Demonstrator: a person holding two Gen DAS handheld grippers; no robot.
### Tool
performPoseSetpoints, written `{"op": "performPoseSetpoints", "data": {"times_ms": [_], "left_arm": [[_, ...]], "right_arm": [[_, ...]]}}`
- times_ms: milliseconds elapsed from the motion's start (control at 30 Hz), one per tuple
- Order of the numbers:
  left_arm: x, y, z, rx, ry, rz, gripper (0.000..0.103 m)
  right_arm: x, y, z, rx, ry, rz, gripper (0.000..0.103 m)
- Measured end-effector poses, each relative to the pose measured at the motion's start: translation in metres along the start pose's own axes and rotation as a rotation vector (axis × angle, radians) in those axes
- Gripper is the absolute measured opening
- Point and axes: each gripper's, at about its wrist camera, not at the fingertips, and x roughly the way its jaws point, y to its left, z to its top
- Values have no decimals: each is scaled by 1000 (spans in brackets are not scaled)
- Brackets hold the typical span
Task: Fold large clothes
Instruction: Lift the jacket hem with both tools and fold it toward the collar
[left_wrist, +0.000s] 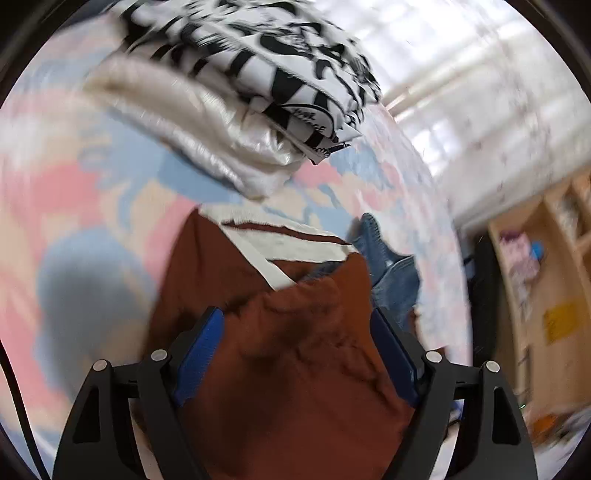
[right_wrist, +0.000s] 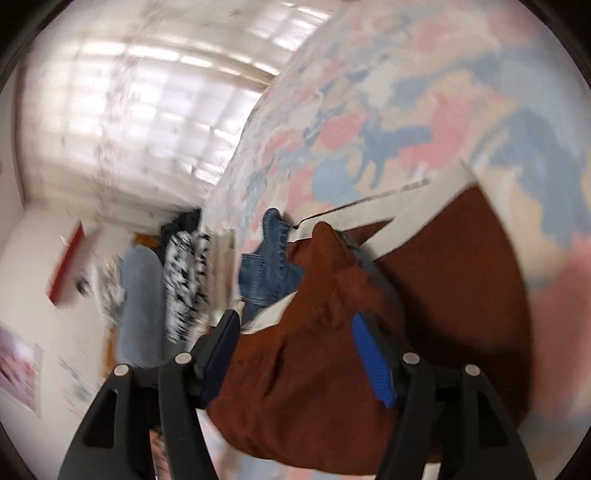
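The left gripper (left_wrist: 295, 332) has its two blue-padded fingers (left_wrist: 201, 354) set wide, with a thick bunch of the brown garment (left_wrist: 295, 387) filling the gap between them; the cloth touches both pads, but whether it is truly clamped I cannot tell. The right gripper (right_wrist: 295, 336) stands the same way: blue-padded fingers (right_wrist: 373, 362) spread, brown garment (right_wrist: 314, 369) bulging between them and spilling below, and again I cannot tell if the grip is tight.

The brown garment is the landmark. It lies bunched on a bedspread (left_wrist: 85, 206) printed in pink, pale blue and cream patches. Cream stripes (left_wrist: 273, 240) cross the garment at its far end in the left wrist view; in the right wrist view the same cream stripes (right_wrist: 417, 206) run along its far edge. A piece of blue denim (left_wrist: 388, 266) lies just beyond the garment, touching it, and shows as blue denim (right_wrist: 266, 266) at its far left side in the right wrist view.

Well beyond the garment in the left wrist view, a cream folded cloth (left_wrist: 184, 125) rests on the bedspread with a black-and-white patterned cloth (left_wrist: 280, 70) stacked on it. Right of the garment, off the bed, stands a wooden shelf (left_wrist: 546, 280). In the right wrist view, left of the garment, a bright window (right_wrist: 159, 103) and blurred hanging clothes (right_wrist: 177, 280) show beyond the bedspread (right_wrist: 406, 92).
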Motion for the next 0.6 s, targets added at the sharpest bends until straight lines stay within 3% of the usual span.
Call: {"op": "performPoseSetpoints", "data": {"times_ms": [133,267,433,600], "left_arm": [[23,-8,7,191,50,127,80],[47,-16,12,320,95,204,80],[63,-23,20,394,128,233,80],[70,-36,22,462,164,224,80]], "right_arm": [[17,5,8,-200,39,-164,64],[35,0,16,-271,71,-252,64],[39,11,24,-338,21,-286,64],[65,-3,27,-363,111,-371,64]]}}
